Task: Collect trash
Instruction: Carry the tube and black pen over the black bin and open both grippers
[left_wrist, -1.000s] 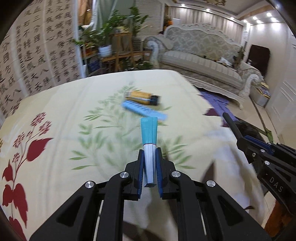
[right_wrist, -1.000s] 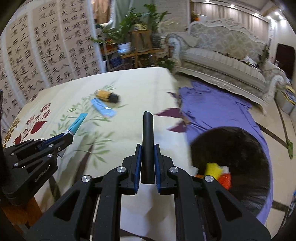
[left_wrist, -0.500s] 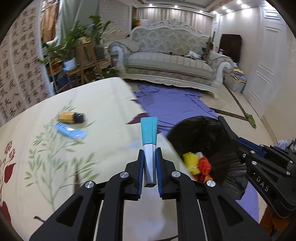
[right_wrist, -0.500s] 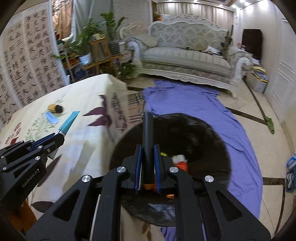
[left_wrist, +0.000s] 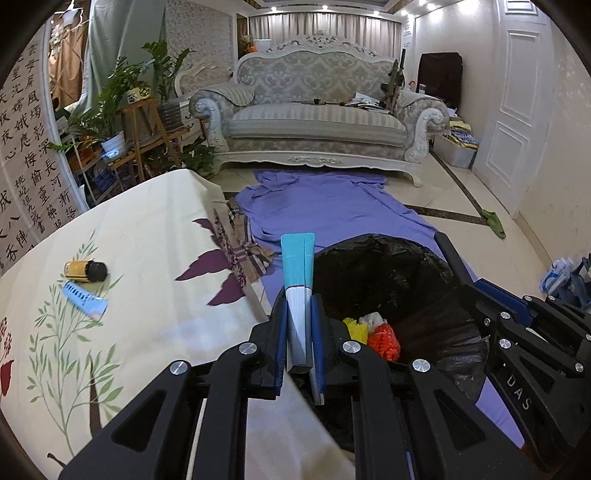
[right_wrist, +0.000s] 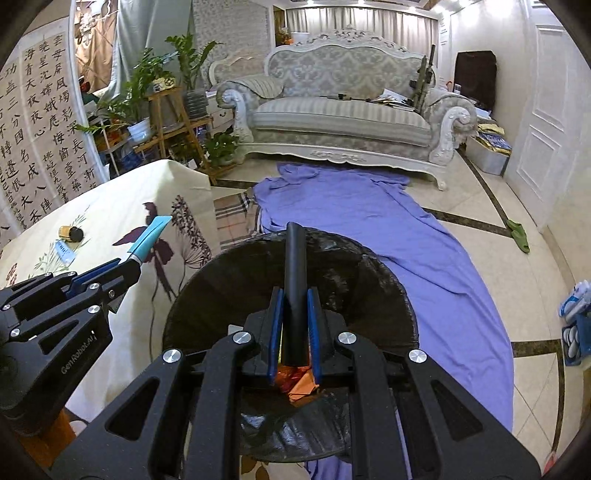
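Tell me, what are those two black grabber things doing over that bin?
A person is tidying up trash with a grabber in each hand. The left gripper is shut on a teal and white tube. The right gripper is shut on a black tube, hanging over the black trash bag. Some yellow and orange scraps are already inside. A small yellow bottle and a blue strip lie on the flowery tablecloth.

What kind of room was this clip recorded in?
Most likely a home living room: an ornate sofa, potted plants on a wooden stand, and a table with a floral tablecloth.
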